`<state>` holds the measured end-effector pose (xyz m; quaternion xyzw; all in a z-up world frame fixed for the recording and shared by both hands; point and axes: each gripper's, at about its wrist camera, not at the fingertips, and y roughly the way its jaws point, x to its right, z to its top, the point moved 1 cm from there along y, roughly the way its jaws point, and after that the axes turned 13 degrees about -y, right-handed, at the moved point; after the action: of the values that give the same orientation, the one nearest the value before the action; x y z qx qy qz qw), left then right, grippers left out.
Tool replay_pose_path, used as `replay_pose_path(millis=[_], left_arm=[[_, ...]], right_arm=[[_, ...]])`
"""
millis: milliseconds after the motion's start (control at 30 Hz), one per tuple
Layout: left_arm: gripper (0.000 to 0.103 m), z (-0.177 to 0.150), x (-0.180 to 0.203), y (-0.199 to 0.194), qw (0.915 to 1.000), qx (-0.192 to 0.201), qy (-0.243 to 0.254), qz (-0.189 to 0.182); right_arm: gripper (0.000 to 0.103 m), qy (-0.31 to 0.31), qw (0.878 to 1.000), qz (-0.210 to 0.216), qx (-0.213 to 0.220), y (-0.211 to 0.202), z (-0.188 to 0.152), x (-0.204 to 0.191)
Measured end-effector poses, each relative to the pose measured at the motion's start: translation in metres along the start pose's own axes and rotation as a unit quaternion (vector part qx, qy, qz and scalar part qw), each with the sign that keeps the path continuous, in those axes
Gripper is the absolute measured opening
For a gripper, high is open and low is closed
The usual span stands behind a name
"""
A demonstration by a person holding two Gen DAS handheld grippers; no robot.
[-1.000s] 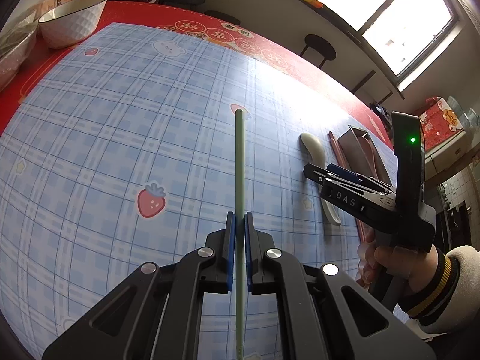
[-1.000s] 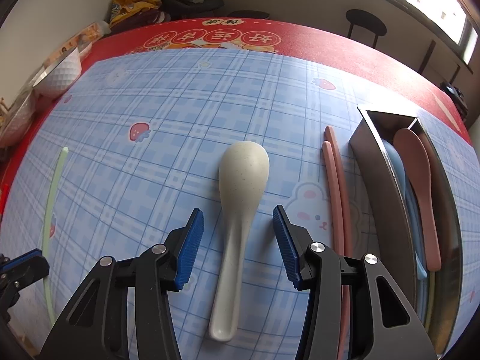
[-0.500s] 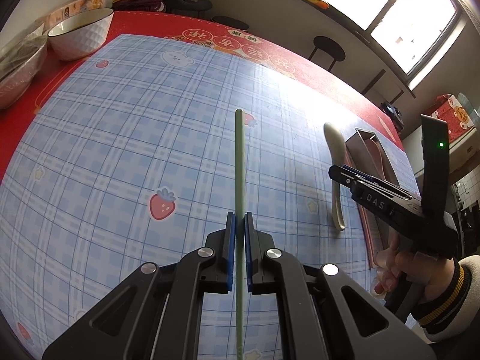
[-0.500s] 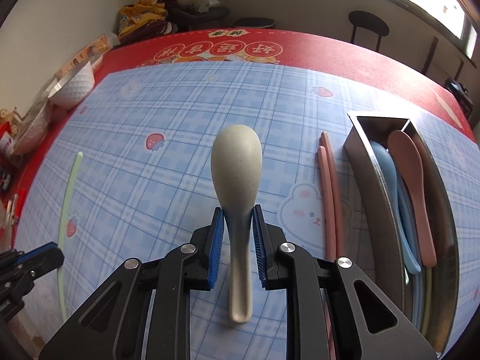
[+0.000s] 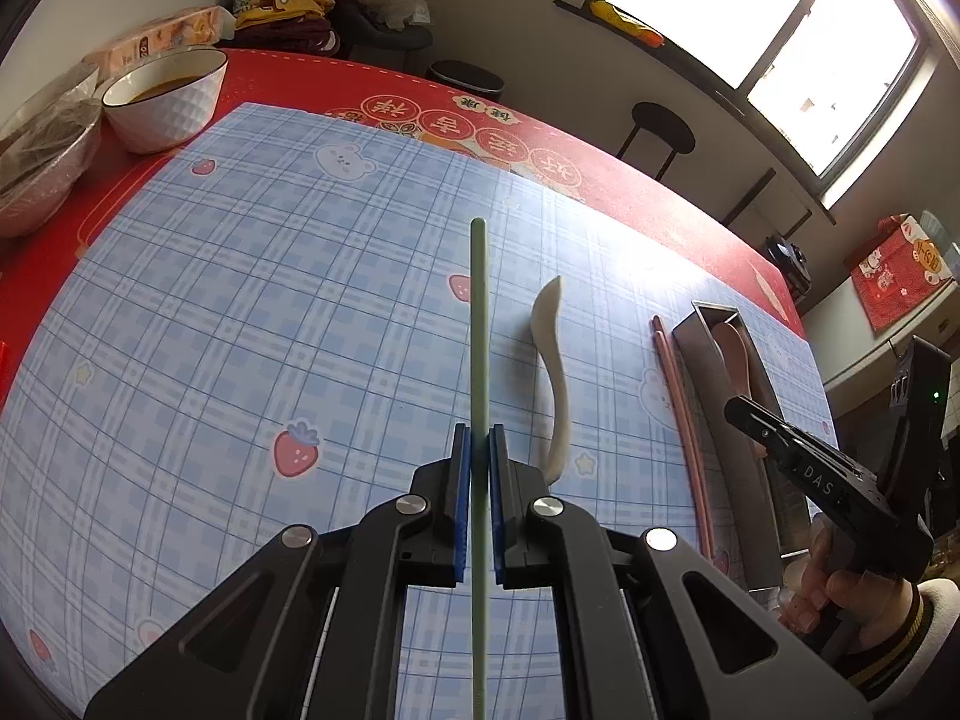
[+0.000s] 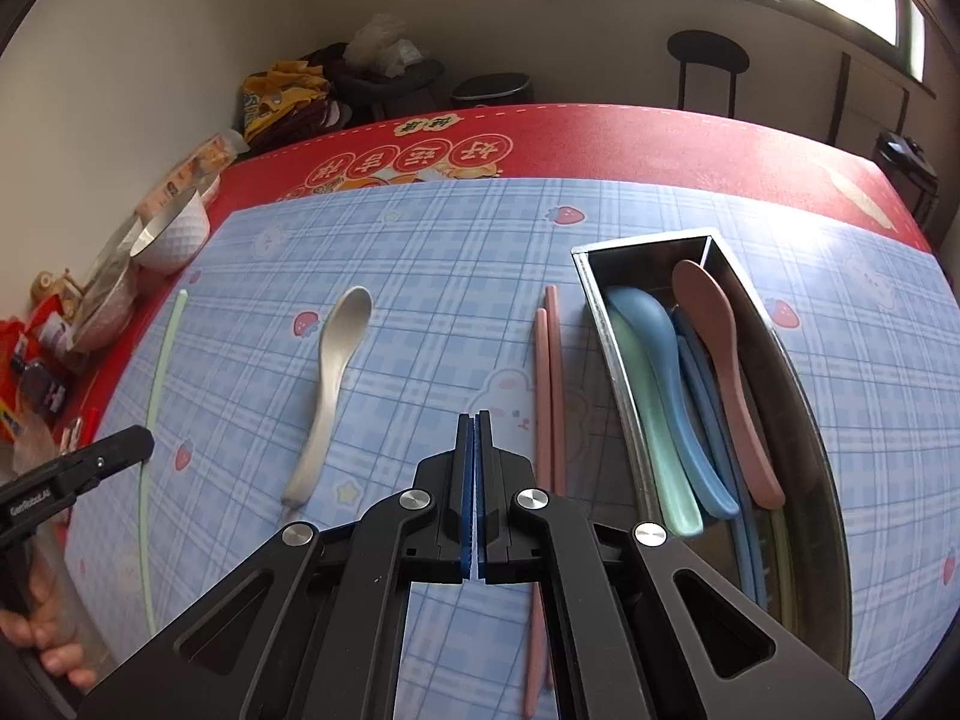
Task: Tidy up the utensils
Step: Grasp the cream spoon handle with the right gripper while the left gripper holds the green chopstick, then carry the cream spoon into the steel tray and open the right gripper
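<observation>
Chopstick in hand, we hold the pale green chopstick (image 5: 480, 324) pinched between the blue pads of our left gripper (image 5: 478, 462), its far end pointing out over the blue plaid mat (image 5: 240, 312). Our right gripper (image 6: 475, 426) has its jaws pressed fully together with nothing between them, above the mat. The cream spoon (image 6: 333, 384) lies loose on the mat, to the left of that gripper in the right wrist view, bowl toward the far edge. Two pink chopsticks (image 6: 549, 384) lie side by side just beside the steel tray (image 6: 804, 396). Inside the tray we see a blue spoon (image 6: 660, 372), a pink spoon (image 6: 726, 372), a mint green utensil (image 6: 654, 456) and blue chopsticks (image 6: 702, 396). A white bowl (image 5: 165, 99) stands on the red tablecloth (image 5: 600, 180), well apart from the tray.
</observation>
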<state>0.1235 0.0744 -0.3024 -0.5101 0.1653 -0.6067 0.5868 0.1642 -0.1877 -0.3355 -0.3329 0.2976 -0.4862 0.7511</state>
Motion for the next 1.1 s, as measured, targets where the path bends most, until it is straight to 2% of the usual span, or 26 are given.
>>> replay_pose_path(millis=[133,167,200,233,267,333,467,733,833,933,1033,1100], left_arm=[[0.006,-0.002,-0.005,-0.004,1.0,0.002,-0.004,0.001],[0.006,-0.001,-0.007,-0.005,1.0,0.003,-0.006,0.003],[0.006,-0.001,-0.011,-0.007,0.9999,0.004,-0.007,0.006],[0.006,-0.001,-0.015,-0.008,0.9999,0.005,-0.009,0.009],[0.006,-0.001,-0.021,-0.009,0.9998,0.006,-0.012,0.012],[0.006,0.0,-0.031,-0.012,0.9996,0.006,-0.018,0.019],[0.006,0.001,-0.054,-0.018,0.9989,0.01,-0.029,0.036],[0.006,0.006,-0.088,-0.03,0.9977,0.014,-0.046,0.048],[0.006,0.007,-0.097,-0.032,0.9974,0.012,-0.051,0.049],[0.006,0.008,-0.104,-0.032,0.9972,0.011,-0.056,0.049],[0.006,0.008,-0.11,-0.029,0.9971,0.007,-0.062,0.045],[0.006,0.007,-0.112,-0.028,0.997,0.005,-0.065,0.041]], right_arm=[[0.003,-0.002,0.999,0.039,-0.012,0.015,0.005,-0.012],[0.007,-0.006,0.999,0.049,-0.014,0.02,0.007,-0.018],[0.014,-0.011,0.998,0.06,-0.014,0.024,0.01,-0.024],[0.046,-0.015,0.998,0.067,-0.01,0.028,0.013,-0.032],[0.056,-0.016,0.997,0.073,0.0,0.03,0.016,-0.038],[0.056,-0.023,0.995,0.092,0.002,0.038,0.021,-0.051],[0.054,-0.044,0.992,0.114,-0.021,0.063,0.027,-0.081],[0.049,-0.075,0.987,0.132,-0.06,0.105,0.03,-0.135],[0.043,-0.097,0.988,0.104,-0.061,0.111,0.033,-0.147],[0.026,-0.106,0.989,0.071,-0.071,0.116,0.037,-0.149],[0.015,-0.137,0.986,0.041,-0.08,0.117,0.039,-0.155],[0.014,-0.144,0.985,0.035,-0.083,0.119,0.04,-0.157]])
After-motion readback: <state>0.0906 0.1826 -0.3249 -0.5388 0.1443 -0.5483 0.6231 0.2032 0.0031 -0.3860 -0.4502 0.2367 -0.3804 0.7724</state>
